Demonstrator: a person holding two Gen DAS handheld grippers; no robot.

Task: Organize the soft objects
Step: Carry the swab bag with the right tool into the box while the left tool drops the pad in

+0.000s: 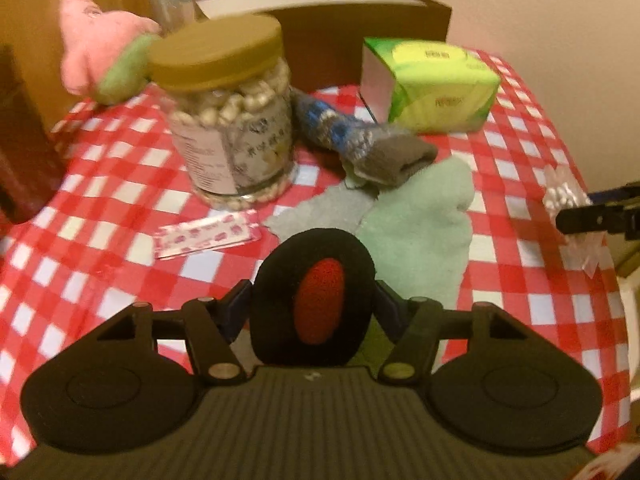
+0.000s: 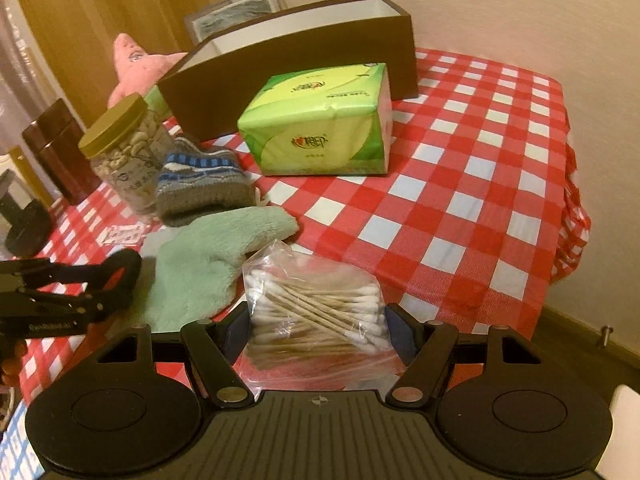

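My left gripper (image 1: 314, 300) is shut on a black oval foam pad with a red centre (image 1: 320, 304), held just above the checked cloth; the same pad (image 2: 124, 272) shows at the left of the right wrist view. My right gripper (image 2: 316, 320) is shut on a clear bag of cotton swabs (image 2: 316, 304). A mint green fleece cloth (image 1: 420, 232) (image 2: 200, 264) lies between the two grippers. Behind it rests a grey and blue striped knit piece (image 1: 352, 140) (image 2: 200, 184). A pink plush star (image 1: 96, 40) (image 2: 136, 64) leans at the far left. A green tissue pack (image 2: 320, 124) stands before an open brown box (image 2: 288, 68).
A jar of pale nuts with a gold lid (image 1: 232, 120) stands left of the knit piece, a plaster strip (image 1: 204, 236) in front of it. A dark brown canister (image 1: 20, 140) is at the left edge. The red and white checked table (image 2: 480, 160) drops off at the right.
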